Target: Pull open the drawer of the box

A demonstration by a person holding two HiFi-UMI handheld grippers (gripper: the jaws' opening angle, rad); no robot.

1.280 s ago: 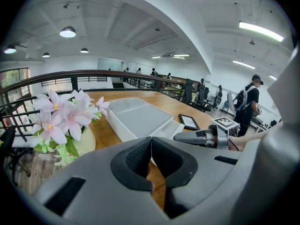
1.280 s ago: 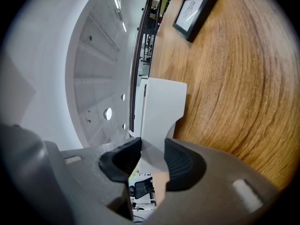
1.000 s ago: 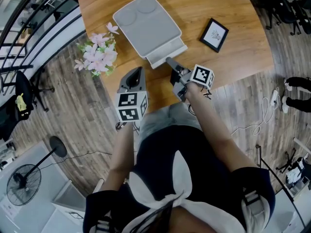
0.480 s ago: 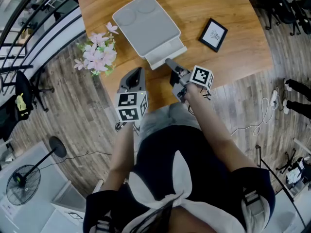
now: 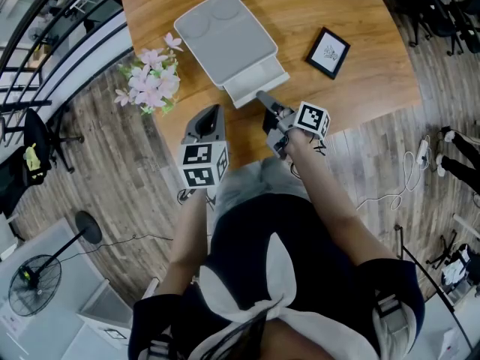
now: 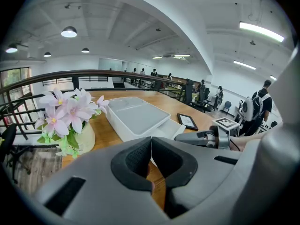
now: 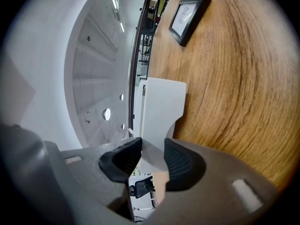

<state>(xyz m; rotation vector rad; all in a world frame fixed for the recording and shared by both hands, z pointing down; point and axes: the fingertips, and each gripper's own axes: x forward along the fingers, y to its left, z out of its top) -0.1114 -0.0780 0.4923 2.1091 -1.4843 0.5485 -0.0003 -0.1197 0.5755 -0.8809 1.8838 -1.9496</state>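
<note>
A flat white box (image 5: 225, 40) lies on the round wooden table (image 5: 367, 88), its drawer (image 5: 259, 81) drawn part of the way out toward me. My right gripper (image 5: 262, 96) is at the drawer's front edge. In the right gripper view the white drawer front (image 7: 161, 102) runs between the dark pads (image 7: 123, 161), and the right gripper (image 7: 152, 156) is shut on it. My left gripper (image 5: 212, 111) hovers over the table's near edge, left of the drawer and apart from it. Its jaws meet with nothing in them (image 6: 151, 142).
A vase of pink flowers (image 5: 154, 81) stands at the table's left edge beside the box. A black picture frame (image 5: 331, 53) lies to the right of the box. The wooden floor, a railing and a fan surround the table.
</note>
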